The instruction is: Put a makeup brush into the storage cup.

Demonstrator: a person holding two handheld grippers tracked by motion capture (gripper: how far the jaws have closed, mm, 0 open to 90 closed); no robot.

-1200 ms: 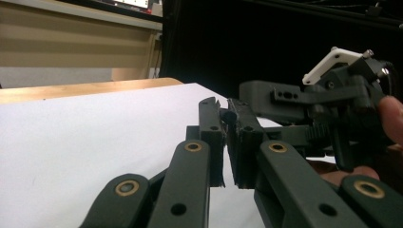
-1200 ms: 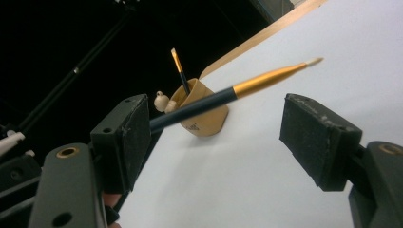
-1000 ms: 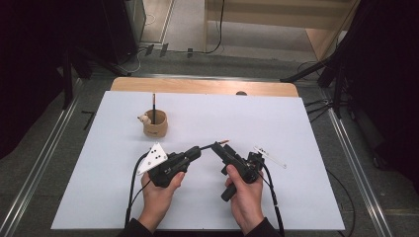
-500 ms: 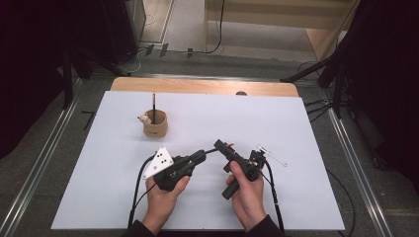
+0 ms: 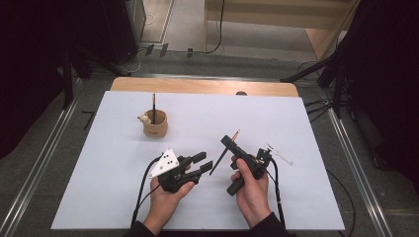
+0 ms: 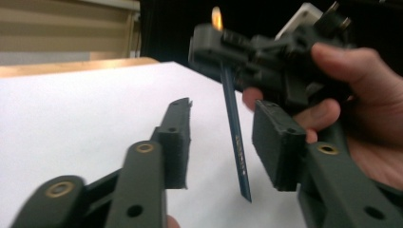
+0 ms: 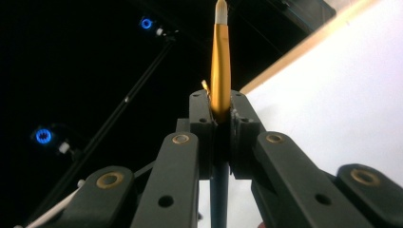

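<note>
Mid-frame, right gripper [image 5: 229, 141] clamped on paintbrush [image 6: 234, 133] near its gold ferrule, handle slanting down-left between the spread jaws of left gripper [image 5: 202, 162], above the desk [image 5: 306, 123].

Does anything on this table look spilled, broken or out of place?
Nothing stands out. The white table looks clean, the wooden cup stands upright with one brush in it, and the right gripper holds a paintbrush.

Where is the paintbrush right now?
The paintbrush is clamped in the right claw near the table's front centre in the high view, its dark handle slanting down toward the open left claw.
</note>
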